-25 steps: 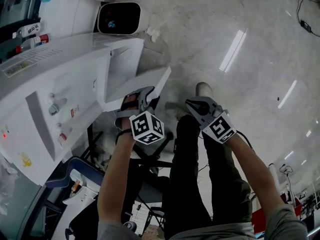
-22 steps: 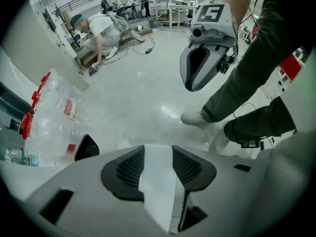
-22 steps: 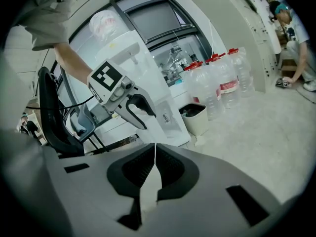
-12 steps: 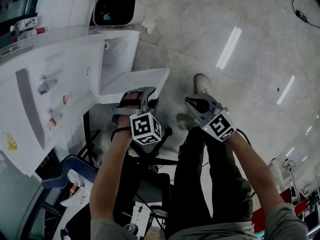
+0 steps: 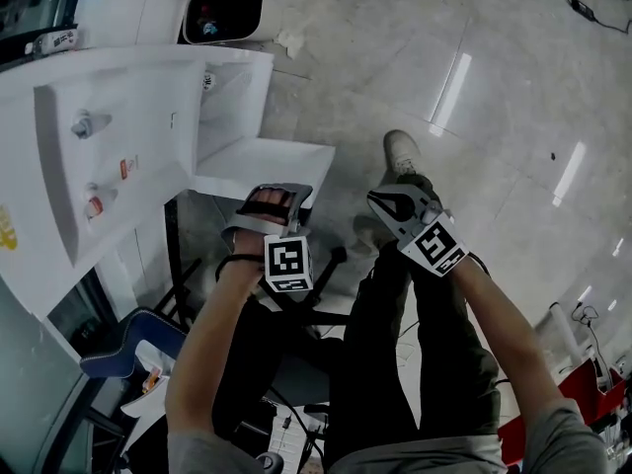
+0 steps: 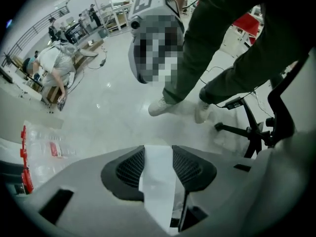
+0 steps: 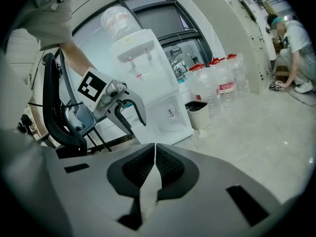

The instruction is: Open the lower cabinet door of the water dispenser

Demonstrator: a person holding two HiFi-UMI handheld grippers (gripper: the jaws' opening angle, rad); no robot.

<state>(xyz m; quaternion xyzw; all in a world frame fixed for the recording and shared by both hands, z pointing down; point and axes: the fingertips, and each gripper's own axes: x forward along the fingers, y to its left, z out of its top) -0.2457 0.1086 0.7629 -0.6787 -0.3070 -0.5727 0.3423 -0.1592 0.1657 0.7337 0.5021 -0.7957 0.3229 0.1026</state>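
Left gripper (image 5: 275,201) clamped on lower cabinet door (image 5: 259,158) edge; door stands wide off the water dispenser (image 5: 118,136) (pull looks nearly finished). Right gripper (image 5: 385,203) closed, empty, alongside. Next: let go cleanly.

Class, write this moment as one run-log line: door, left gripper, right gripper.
lower cabinet door: open | left gripper: shut on door edge | right gripper: shut, empty
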